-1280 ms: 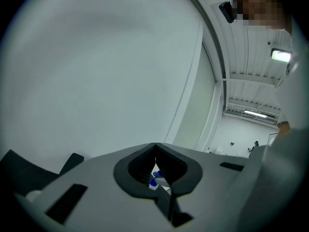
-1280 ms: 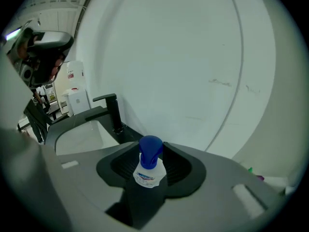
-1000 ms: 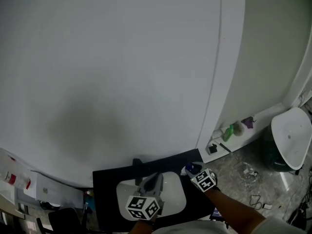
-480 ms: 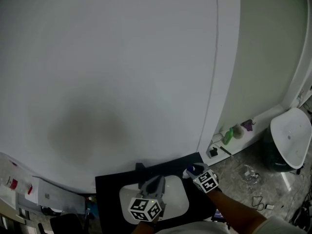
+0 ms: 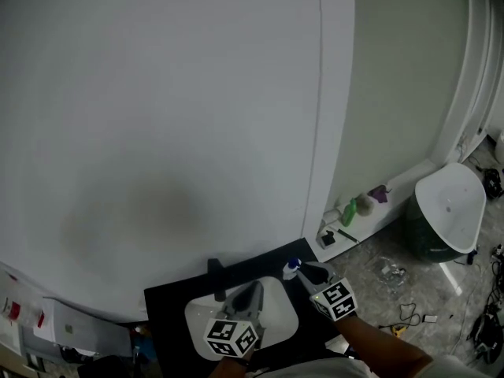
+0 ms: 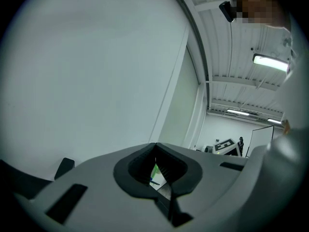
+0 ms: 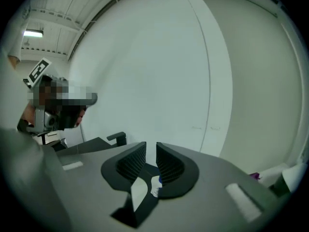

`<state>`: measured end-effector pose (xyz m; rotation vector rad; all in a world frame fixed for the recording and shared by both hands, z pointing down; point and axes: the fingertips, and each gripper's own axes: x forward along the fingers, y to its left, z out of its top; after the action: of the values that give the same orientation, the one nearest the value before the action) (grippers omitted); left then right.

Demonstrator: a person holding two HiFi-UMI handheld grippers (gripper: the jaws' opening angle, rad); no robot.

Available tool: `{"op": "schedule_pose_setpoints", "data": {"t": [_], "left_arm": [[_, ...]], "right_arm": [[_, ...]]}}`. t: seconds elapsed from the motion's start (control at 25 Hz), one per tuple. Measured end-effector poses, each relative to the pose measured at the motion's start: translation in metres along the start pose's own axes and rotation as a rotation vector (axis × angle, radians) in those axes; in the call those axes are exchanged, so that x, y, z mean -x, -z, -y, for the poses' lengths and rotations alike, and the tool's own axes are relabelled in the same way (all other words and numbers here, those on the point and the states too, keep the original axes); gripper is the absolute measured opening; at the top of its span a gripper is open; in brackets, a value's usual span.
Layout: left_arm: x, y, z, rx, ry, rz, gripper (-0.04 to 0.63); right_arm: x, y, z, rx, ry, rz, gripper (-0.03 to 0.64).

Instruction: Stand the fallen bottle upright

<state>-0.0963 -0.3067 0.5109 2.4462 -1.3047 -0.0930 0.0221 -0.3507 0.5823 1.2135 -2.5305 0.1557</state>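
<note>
A small white bottle with a blue cap (image 5: 293, 269) is on the black table (image 5: 169, 305), just right of the white mat (image 5: 276, 325); it looks upright, cap up, but is very small in the head view. My right gripper (image 5: 307, 275) hovers just right of it, apart from it. Its jaws are closing, with only wall showing between the tips (image 7: 150, 146); a bit of the bottle (image 7: 155, 185) shows below them. My left gripper (image 5: 255, 285) is over the mat, its jaws meeting at the tips (image 6: 155, 145) with nothing between them.
A small black clamp-like part (image 5: 214, 268) stands at the table's back edge against the pale wall. On the floor to the right are a green bin with a white lid (image 5: 445, 211), a green bottle (image 5: 348, 212) on a low ledge, and loose cables.
My right gripper has pulled back and up from the bottle, which now shows on its own beside the mat. The left gripper has shifted only slightly. The head view has swung to the right.
</note>
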Motion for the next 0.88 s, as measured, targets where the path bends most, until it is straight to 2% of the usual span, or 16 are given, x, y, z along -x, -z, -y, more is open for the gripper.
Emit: {"op": "schedule_pose_setpoints", "data": {"t": [0.24,0.4,0.72,0.88], "left_arm": [[0.029,0.001,0.054,-0.046,-0.004,0.037,0.006],[0.059,0.007,0.102,-0.077,-0.043,0.073,0.006],[0.119,0.044,0.202,-0.105,-0.083,0.085,0.006],[0.144,0.045,0.230,-0.122,-0.071,0.096,0.006]], "right_arm": [[0.073,-0.034,-0.027,0.000,-0.014,0.124,0.009],[0.132,-0.047,-0.050,-0.007,-0.061,0.188,0.003],[0.244,-0.028,-0.102,-0.027,-0.141,0.225,0.002],[0.282,-0.023,-0.126,-0.033,-0.134,0.233,0.002]]}}
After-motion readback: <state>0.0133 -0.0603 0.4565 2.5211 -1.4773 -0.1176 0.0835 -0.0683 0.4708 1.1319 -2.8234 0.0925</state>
